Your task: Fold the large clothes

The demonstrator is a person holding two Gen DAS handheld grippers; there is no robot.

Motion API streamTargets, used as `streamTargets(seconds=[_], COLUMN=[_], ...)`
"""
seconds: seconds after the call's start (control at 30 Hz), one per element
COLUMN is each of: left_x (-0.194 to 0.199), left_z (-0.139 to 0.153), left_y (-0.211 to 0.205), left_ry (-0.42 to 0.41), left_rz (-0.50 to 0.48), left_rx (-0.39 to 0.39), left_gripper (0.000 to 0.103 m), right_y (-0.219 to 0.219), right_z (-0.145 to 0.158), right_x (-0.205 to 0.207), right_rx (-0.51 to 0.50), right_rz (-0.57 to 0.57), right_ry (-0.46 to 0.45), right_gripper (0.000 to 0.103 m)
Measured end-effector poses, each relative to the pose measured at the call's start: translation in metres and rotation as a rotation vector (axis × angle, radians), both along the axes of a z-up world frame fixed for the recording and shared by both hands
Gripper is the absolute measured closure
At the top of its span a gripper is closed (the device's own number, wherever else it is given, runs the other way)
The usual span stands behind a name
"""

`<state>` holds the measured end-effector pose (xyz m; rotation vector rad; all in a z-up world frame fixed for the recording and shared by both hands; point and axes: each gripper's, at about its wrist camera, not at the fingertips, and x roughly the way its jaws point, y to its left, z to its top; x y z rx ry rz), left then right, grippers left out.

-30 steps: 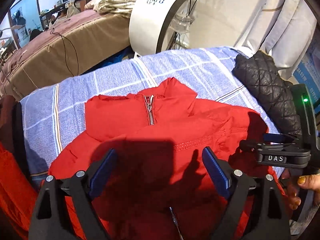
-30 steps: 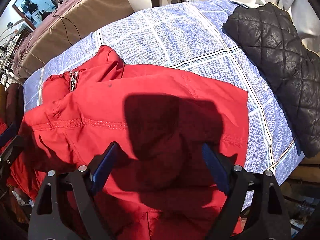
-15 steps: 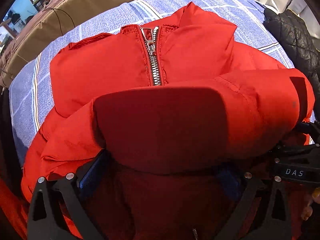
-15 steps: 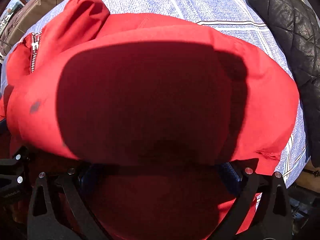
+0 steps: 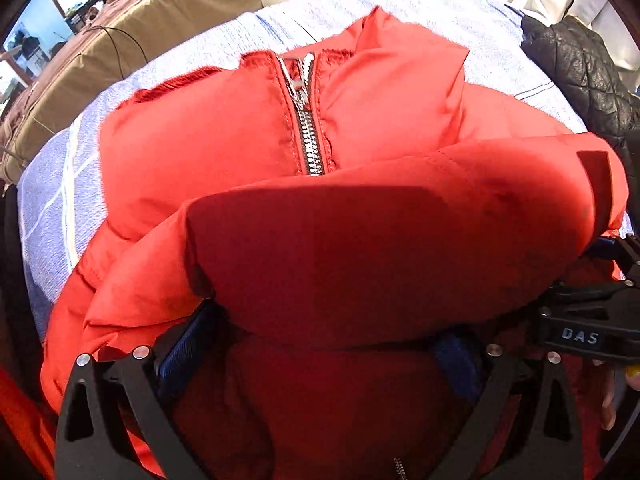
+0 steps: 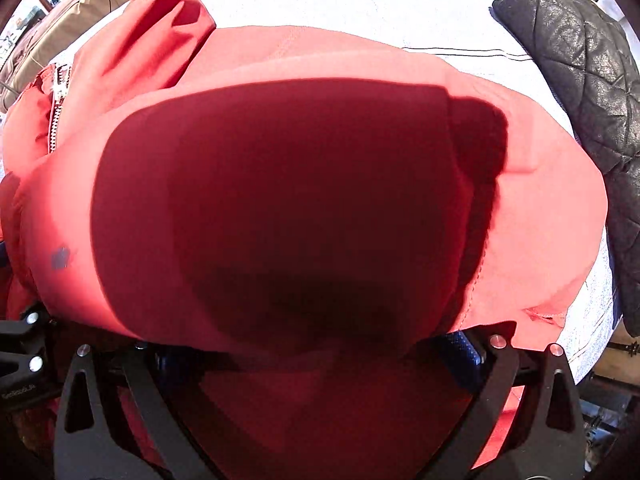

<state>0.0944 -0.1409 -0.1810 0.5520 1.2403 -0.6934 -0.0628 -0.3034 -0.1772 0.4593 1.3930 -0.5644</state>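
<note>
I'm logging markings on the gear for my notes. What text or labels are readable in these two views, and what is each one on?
"DAS": white letters on the black body of the right gripper, seen at the right edge of the left wrist view.
Small white print on the black left gripper at the left edge of the right wrist view: too blurred to read.
No text shows on the red jacket.

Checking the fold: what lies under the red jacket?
Under the red jacket lies the blue checked sheet, visible around its edges. What lies beneath its middle is covered.
</note>
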Motion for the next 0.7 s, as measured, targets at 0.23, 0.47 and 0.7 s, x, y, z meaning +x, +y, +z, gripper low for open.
streamTargets(seconds=[0.23, 0.47, 0.7], left_x=[-0.016, 0.006, 0.048], left_z=[0.069, 0.151, 0.249], left_y=[0.053, 0.124, 0.227], left_ry=[-0.055, -0.276, -0.496], left_rz=[0.089, 0.260, 0.552], left_rx=[-0.157, -0.158, -0.245], left_gripper=[0.006, 0.006, 0.006], right_y=[0.000, 0.009, 0.030], right_z=[0.007, 0.037, 0.079], right_x=[0.000, -0.003, -0.013], right_rx=[0.017, 0.014, 0.018], right_rz=[0.018, 0.028, 0.107], right_ry=[0.011, -0.013, -0.088], right_gripper=[0.004, 0.005, 0.005])
